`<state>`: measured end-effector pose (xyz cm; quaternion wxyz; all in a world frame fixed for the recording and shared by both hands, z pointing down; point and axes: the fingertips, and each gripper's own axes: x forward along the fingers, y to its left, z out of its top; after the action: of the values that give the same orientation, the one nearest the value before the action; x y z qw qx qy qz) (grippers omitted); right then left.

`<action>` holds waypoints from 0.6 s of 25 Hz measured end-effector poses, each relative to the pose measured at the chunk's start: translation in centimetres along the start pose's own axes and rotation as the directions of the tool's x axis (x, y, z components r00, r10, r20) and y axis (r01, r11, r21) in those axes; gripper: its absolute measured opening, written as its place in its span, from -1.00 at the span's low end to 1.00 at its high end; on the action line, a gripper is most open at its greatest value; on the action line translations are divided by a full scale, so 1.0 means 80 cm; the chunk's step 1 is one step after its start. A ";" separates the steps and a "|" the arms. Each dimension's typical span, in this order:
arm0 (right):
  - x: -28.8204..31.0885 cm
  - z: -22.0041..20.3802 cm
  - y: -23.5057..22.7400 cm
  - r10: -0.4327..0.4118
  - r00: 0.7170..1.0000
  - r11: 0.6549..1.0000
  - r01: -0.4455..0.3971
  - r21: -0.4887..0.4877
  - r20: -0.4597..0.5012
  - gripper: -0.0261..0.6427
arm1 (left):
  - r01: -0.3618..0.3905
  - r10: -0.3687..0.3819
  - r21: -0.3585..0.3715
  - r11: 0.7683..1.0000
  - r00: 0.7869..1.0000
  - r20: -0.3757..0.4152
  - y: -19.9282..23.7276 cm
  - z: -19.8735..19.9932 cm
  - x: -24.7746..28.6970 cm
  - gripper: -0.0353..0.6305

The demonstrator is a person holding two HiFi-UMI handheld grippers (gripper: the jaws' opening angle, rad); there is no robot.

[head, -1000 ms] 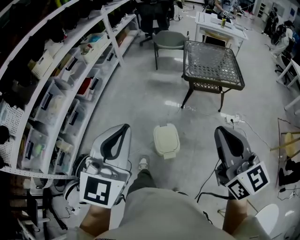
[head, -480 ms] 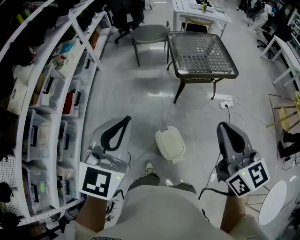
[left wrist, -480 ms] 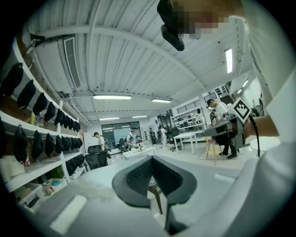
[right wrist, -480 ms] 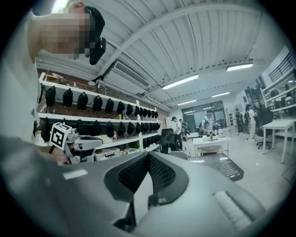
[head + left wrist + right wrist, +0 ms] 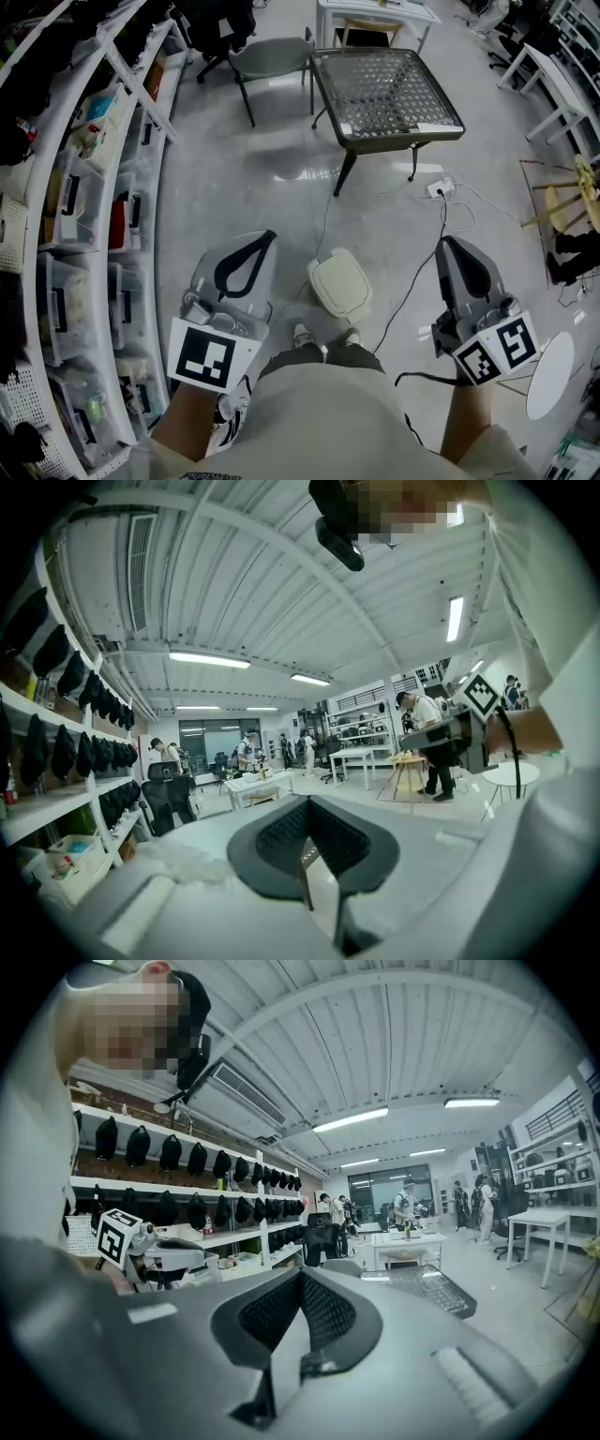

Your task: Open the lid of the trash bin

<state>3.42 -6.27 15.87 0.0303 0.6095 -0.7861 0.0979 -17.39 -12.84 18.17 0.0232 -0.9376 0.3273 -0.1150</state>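
- Trash bin (image 5: 339, 287) seen on floor (image 5: 253, 187), just ahead of person's shoes (image 5: 302, 335), between both tools, well below them.
- Lid (image 5: 343, 279) shut; long axis judged to run away from person, slightly skewed right.
- Left gripper (image 5: 261, 244) judged nearer; bin lies ahead-right of it.
- Right gripper (image 5: 452, 251): bin ahead-left.
- Both jaw pairs seen pressed together, nothing held.
- No readable writing found; only square patterns on marker cubes (image 5: 212, 354).

bright, even light from ceiling strip lamps (image 5: 352, 1117); soft glare on the floor (image 5: 291, 173); strong fisheye bending and dark corners at the edges.
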 end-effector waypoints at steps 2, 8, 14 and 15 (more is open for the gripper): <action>0.003 -0.006 -0.003 -0.007 1.000 1.000 0.007 0.006 -0.006 -0.91 | 0.010 -0.010 0.004 1.000 1.000 -0.011 0.000 -0.007 0.008 -0.89; 0.007 -0.030 -0.024 -0.023 0.999 0.999 0.024 0.030 -0.034 -0.91 | 0.017 -0.017 -0.012 1.000 0.999 -0.034 -0.003 -0.032 0.029 -0.89; 0.014 -0.065 -0.070 -0.033 0.996 0.998 0.037 0.045 -0.077 -0.91 | 0.070 -0.070 -0.013 0.997 0.994 -0.083 -0.009 -0.072 0.078 -0.89; 0.017 -0.077 -0.080 -0.036 0.996 0.998 0.041 0.048 -0.087 -0.91 | 0.089 -0.089 -0.010 0.996 0.992 -0.090 -0.011 -0.083 0.091 -0.89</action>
<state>8.84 -7.94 22.86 0.0510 0.6203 -0.7695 0.1431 -12.84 -16.41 26.20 0.0006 -0.9452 0.2861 -0.1571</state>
